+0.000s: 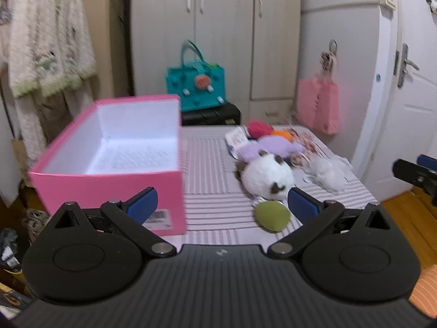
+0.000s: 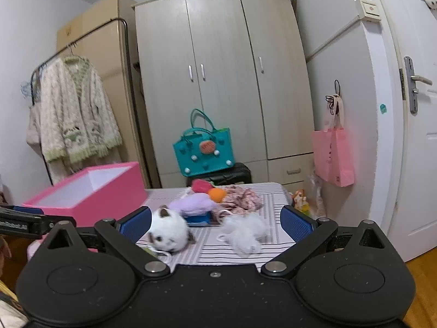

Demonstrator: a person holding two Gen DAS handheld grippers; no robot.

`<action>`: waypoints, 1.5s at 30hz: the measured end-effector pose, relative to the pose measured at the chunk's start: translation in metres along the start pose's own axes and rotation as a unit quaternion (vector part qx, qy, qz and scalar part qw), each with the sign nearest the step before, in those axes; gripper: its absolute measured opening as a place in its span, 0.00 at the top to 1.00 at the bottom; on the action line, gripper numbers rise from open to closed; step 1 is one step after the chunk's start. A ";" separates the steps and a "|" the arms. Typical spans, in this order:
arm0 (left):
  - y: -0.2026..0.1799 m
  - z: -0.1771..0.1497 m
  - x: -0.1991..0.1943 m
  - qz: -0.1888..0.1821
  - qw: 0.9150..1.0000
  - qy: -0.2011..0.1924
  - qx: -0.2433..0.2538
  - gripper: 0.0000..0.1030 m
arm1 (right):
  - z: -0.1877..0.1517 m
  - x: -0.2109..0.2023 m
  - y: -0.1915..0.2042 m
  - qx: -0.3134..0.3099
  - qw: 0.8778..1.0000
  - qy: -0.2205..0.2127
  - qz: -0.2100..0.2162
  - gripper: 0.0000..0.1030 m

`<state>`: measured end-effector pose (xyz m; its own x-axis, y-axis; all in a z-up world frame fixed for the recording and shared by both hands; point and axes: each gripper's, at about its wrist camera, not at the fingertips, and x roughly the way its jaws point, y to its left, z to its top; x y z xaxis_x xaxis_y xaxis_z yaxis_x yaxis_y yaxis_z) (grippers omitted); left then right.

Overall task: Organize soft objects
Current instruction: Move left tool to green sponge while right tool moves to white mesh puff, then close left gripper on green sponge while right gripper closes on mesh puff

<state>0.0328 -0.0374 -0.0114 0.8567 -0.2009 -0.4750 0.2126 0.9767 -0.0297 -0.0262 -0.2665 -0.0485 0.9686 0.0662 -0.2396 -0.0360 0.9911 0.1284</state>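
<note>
Plush toys (image 1: 266,176) | striped table (image 1: 213,210) | ahead of both spread tools, untouched

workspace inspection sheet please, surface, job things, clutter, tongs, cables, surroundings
surface: striped cloth-covered table.
job's things: open pink box, empty; white plush, purple plush, green round piece, white fluffy piece and floral fabric loose on the table.
clutter: red and orange soft pieces at the pile's back.
tongs: left tongs open, empty; right tongs open, empty.
cables: nothing seen.
surroundings: wardrobe, teal bag, pink bag, hanging cardigan, door.
</note>
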 end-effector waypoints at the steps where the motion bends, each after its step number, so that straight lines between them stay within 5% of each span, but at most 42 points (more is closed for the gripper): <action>1: -0.003 0.002 0.007 -0.008 1.000 0.012 -0.001 0.00 | 0.001 0.005 -0.002 0.000 1.000 0.007 0.003 0.01; 6: -0.015 0.002 0.035 -0.046 0.998 0.042 0.002 0.02 | 0.001 0.023 -0.014 0.013 0.999 0.029 0.028 0.04; 21: -0.048 -0.019 0.089 -0.082 0.992 0.079 0.049 0.10 | -0.021 0.070 -0.033 0.010 0.996 0.055 0.072 0.10; 35: -0.050 -0.033 0.131 -0.084 0.989 0.115 0.033 0.38 | -0.034 0.141 -0.044 0.010 0.991 0.123 0.050 0.14; 45: -0.052 -0.033 0.134 -0.065 0.992 0.103 0.041 0.45 | -0.037 0.170 -0.037 0.013 0.991 0.130 0.003 0.15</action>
<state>0.1208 -0.1130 -0.1022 0.7066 -0.2971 -0.6422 0.3604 0.9322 -0.0348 0.1301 -0.2875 -0.1298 0.8717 0.1036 -0.4789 -0.0322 0.9874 0.1551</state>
